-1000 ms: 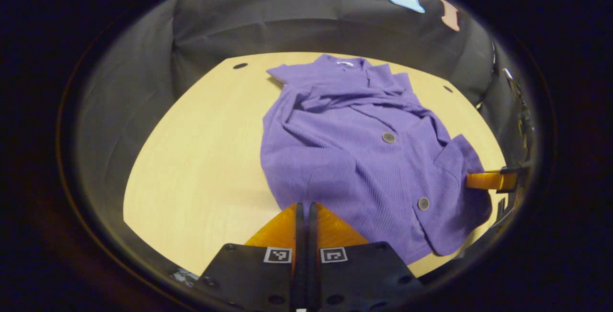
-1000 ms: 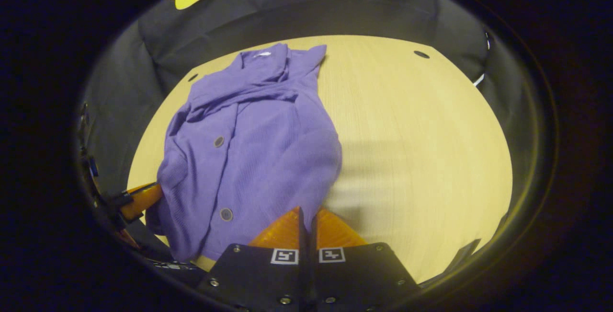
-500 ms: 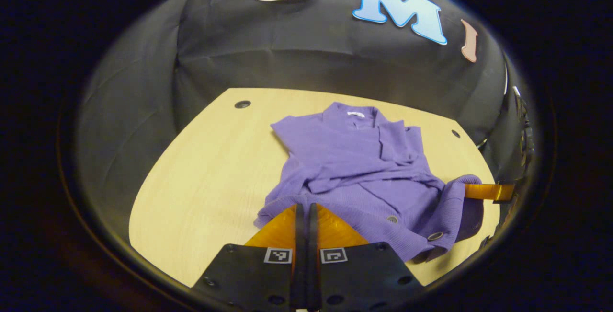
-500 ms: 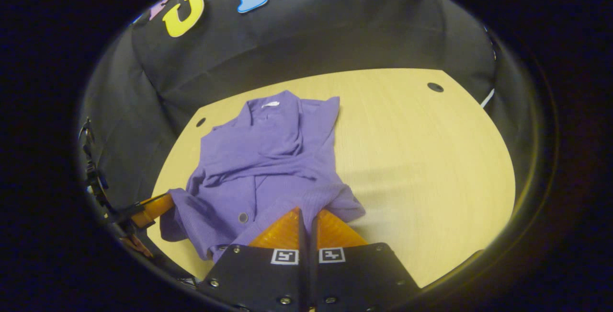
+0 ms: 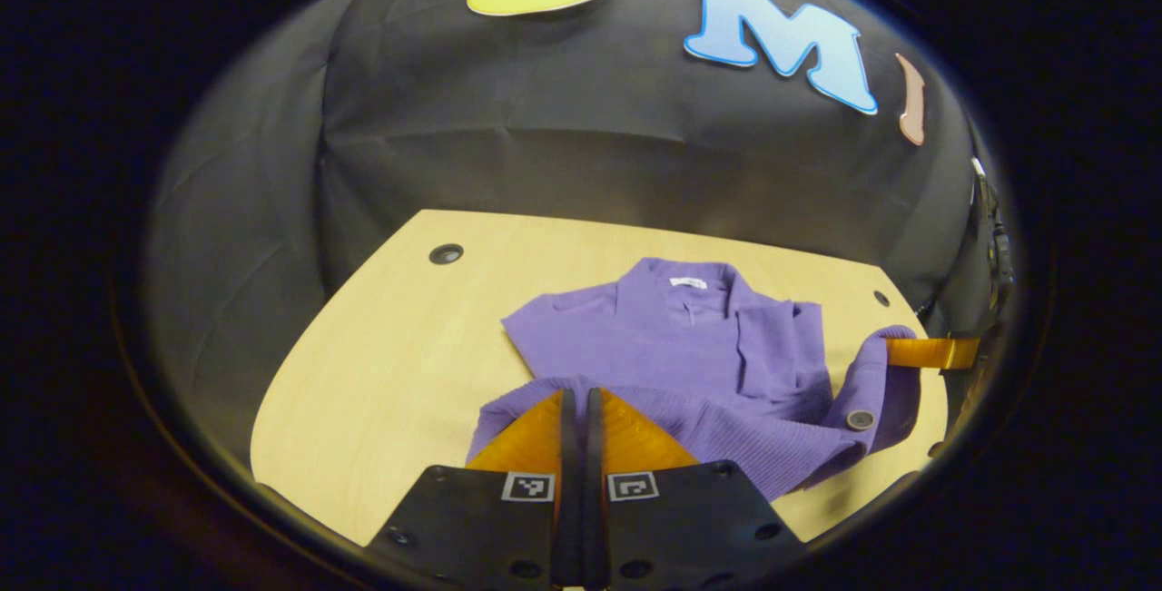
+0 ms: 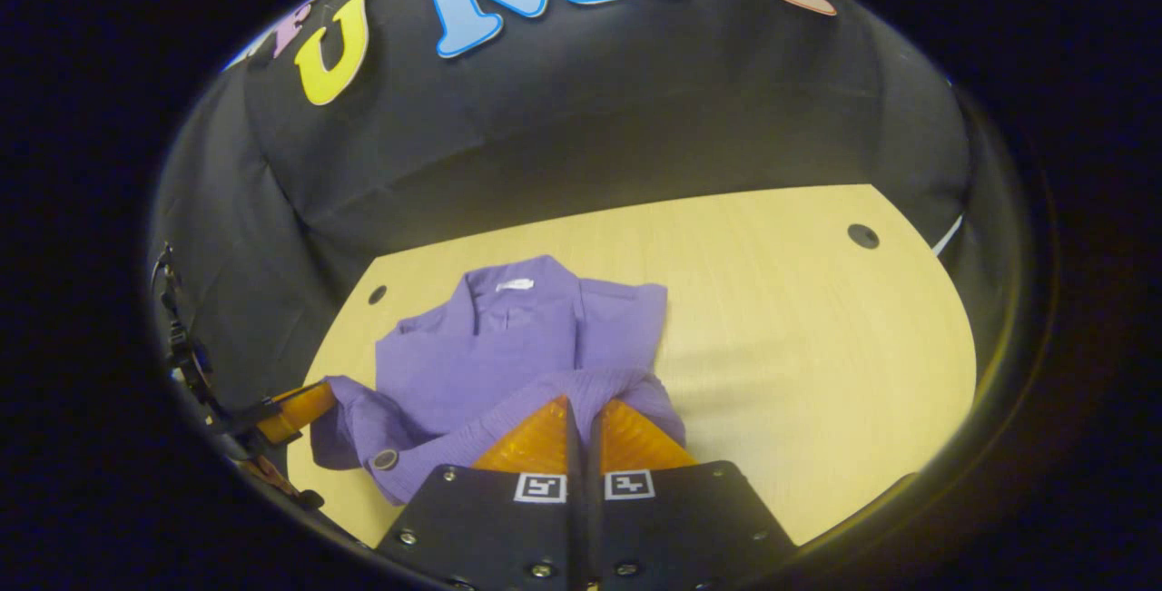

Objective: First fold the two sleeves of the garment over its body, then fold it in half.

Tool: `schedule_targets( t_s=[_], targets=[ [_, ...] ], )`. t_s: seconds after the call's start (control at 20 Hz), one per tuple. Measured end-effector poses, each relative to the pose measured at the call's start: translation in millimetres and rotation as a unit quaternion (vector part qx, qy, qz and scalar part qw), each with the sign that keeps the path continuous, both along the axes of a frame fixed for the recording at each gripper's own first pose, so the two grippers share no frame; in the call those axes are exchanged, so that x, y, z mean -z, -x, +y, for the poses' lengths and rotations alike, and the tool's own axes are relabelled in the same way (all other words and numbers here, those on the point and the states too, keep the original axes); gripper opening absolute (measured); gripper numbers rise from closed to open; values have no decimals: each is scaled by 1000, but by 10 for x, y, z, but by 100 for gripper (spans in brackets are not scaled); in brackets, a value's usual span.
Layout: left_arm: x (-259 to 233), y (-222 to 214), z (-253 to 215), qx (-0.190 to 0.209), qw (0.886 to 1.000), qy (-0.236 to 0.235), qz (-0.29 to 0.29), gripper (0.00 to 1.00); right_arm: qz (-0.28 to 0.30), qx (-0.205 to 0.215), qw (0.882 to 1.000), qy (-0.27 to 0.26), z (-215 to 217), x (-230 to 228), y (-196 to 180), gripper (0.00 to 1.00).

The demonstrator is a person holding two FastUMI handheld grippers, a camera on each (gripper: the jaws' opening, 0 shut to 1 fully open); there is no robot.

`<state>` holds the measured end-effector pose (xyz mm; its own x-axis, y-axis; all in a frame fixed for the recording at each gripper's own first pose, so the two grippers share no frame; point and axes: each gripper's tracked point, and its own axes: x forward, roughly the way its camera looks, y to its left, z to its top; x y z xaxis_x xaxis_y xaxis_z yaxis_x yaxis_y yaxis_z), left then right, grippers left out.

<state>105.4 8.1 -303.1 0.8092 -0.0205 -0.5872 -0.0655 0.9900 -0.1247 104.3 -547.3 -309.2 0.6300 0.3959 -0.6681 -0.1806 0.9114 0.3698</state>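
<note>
Since a second ago the hem of the purple cardigan [image 5: 690,364] has come up off the table [image 5: 381,373] and travelled toward the collar [image 5: 687,282]; a second ago it lay flat and full length, now the lower half rides over the upper half. Both sleeves look already folded onto the body, so I judge this is the fold-in-half step, midway

Left gripper [image 5: 581,396]: jaws pinched to a narrow slit with the hem corner between them, fabric draped over both fingers. Right gripper [image 6: 581,402]: same, jaws nearly closed on the other hem corner. In the left gripper view the right gripper's finger [image 5: 926,353] sits at the far right of the cardigan with cloth hanging off it, a button [image 5: 860,418] just below

Cardigan sits on the table, collar end toward the booth wall, hem end lifted in my jaws nearer me than the collar

Risks as I see them:
- hem sags between the two grips, middle could land short of the collar and leave a crooked fold
- uneven advance of the two hands would skew the fold line
- dragging the top layer could pull the folded sleeves back out
- thin ribbed knit may slip from either pinch if I tug
</note>
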Motion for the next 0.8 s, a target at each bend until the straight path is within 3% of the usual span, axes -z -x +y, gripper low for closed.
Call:
schedule_targets(
  t_s=[0.45,0.8],
  targets=[
    [-229,-1197,246,-25,998,16,-50,7,-39,30,999,-10,76,-127,-1123,1],
    [-9,-1854,149,-8,999,13,-48,6,-25,49,999,-2,92,264,-1640,0]
  ],
)
